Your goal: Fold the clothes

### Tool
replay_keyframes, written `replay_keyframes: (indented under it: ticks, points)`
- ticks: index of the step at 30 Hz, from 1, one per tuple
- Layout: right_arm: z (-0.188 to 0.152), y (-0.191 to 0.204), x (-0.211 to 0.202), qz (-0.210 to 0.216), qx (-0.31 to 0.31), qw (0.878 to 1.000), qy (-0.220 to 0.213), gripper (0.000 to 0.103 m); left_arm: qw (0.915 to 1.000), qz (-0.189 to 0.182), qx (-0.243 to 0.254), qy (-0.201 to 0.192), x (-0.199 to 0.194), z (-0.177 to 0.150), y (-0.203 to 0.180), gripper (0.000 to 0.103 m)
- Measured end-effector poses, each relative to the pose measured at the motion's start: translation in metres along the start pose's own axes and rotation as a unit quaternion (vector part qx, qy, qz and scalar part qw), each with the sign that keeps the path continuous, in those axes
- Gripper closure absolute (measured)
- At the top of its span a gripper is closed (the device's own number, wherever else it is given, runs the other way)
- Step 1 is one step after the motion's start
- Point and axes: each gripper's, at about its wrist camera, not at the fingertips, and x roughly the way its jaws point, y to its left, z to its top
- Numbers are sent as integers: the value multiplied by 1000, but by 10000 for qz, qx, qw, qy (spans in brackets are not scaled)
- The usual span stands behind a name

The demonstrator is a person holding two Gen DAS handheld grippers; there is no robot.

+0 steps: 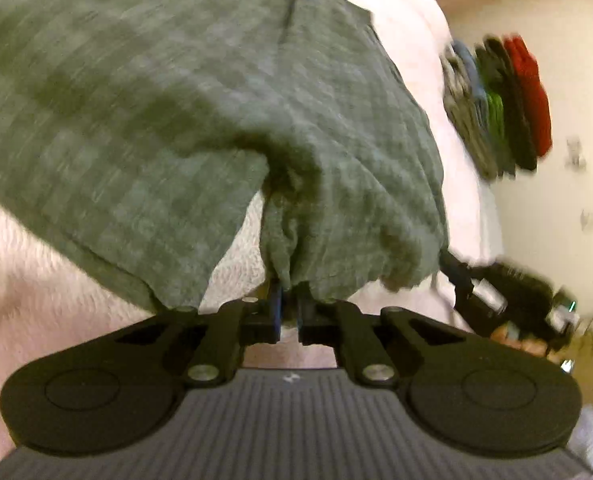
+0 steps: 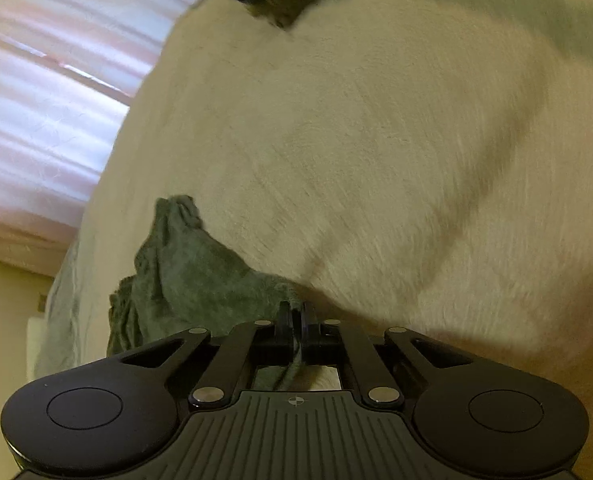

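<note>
Nearest the lens, two grippers are each pinching one green garment. Left gripper (image 1: pixel 289 294) is clamping a bunched hem of the green shirt (image 1: pixel 168 92), its jaws pressed together on the cloth; the shirt is lying spread over a pale fleecy blanket (image 1: pixel 24 264), its long axis running from the jaws up toward the upper left. Farther right, one stack of folded clothes (image 1: pixel 500 108) is sitting, blurred. Right gripper (image 2: pixel 296 316) is nipping another corner of the shirt (image 2: pixel 184 276), which is trailing off to its left.
</note>
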Motion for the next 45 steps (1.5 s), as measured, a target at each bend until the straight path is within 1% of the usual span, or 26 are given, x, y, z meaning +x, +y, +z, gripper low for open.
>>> replay_keyframes:
  ticks: [2,4,5,7,10,12,13,14,15,17,19,21,23,25,27,29,30,34,36,38,39,40,41,42,43,45]
  points:
    - [5,9,-10,-15,-165,9998,-97,102,9988,-418,-259,-59,-13,-5,0,101]
    - [8,17,-8,-134,-382,9991,-96,102,9937,-952,-584,-58,-23,-13,1,101]
    - [8,20,-5,-236,-487,9985,-64,101,9913,-1076,-762,-54,-24,-16,3,101]
    - [5,17,10,-581,-565,9967,101,101,9897,-993,-1027,-33,-21,-22,11,100]
    - [-5,12,25,-1022,-628,9923,298,100,9940,-409,-999,156,-3,-25,22,98]
    - [-13,14,18,-1113,-525,9922,200,84,9938,-275,-1035,291,2,-24,28,94]
    - [-17,17,13,-1161,-471,9920,137,62,9937,-259,-1026,358,1,-24,28,93]
    - [-21,19,7,-1209,-416,9918,73,52,9947,-233,-910,422,-3,-22,26,92]
    - [-26,23,1,-1225,-384,9917,20,52,9960,-186,-734,485,-9,-22,23,89]
    - [-43,38,-12,-941,-522,9942,26,53,9979,-67,-292,569,-25,-19,18,87]
    - [-62,55,-18,-481,-623,9967,219,53,9988,61,-11,489,-52,-14,21,87]
    - [-91,75,-11,42,-706,9957,604,53,9995,239,58,210,-82,0,35,87]
    - [-123,92,6,362,-668,9919,1014,53,9986,479,-84,-197,-117,20,54,80]
    - [-153,106,27,536,-553,9873,1390,53,9951,736,-329,-579,-144,42,78,66]
    - [-183,116,47,645,-420,9834,1645,53,9891,980,-582,-933,-167,64,103,63]
    - [-203,118,62,553,-210,9849,1627,53,9828,1100,-813,-1239,-184,87,127,61]
    - [-211,118,68,490,-78,9862,1581,53,9810,1094,-910,-1318,-187,95,137,56]
    - [-226,110,82,369,617,9895,1256,53,9745,984,-1366,-1482,-191,120,175,54]
    - [-231,107,86,371,884,9896,1077,53,9751,861,-1495,-1393,-182,128,186,54]
    - [-234,108,93,443,1066,9881,1020,53,9770,723,-1560,-1262,-172,135,194,58]
    - [-234,110,97,518,1066,9866,1120,58,9785,649,-1530,-1217,-170,138,196,62]
    - [-234,112,101,593,1066,9850,1219,88,9802,567,-1485,-1179,-167,140,198,77]
    - [-234,114,104,647,1052,9836,1316,97,9814,487,-1473,-1133,-165,141,199,88]
    - [-235,119,106,619,971,9835,1398,100,9821,408,-1489,-1081,-163,143,201,101]
    - [-236,123,105,653,907,9826,1481,100,9826,354,-1473,-1077,-164,144,201,101]
    - [-239,124,99,749,1108,9779,1605,100,9841,281,-1292,-1190,-171,148,195,101]
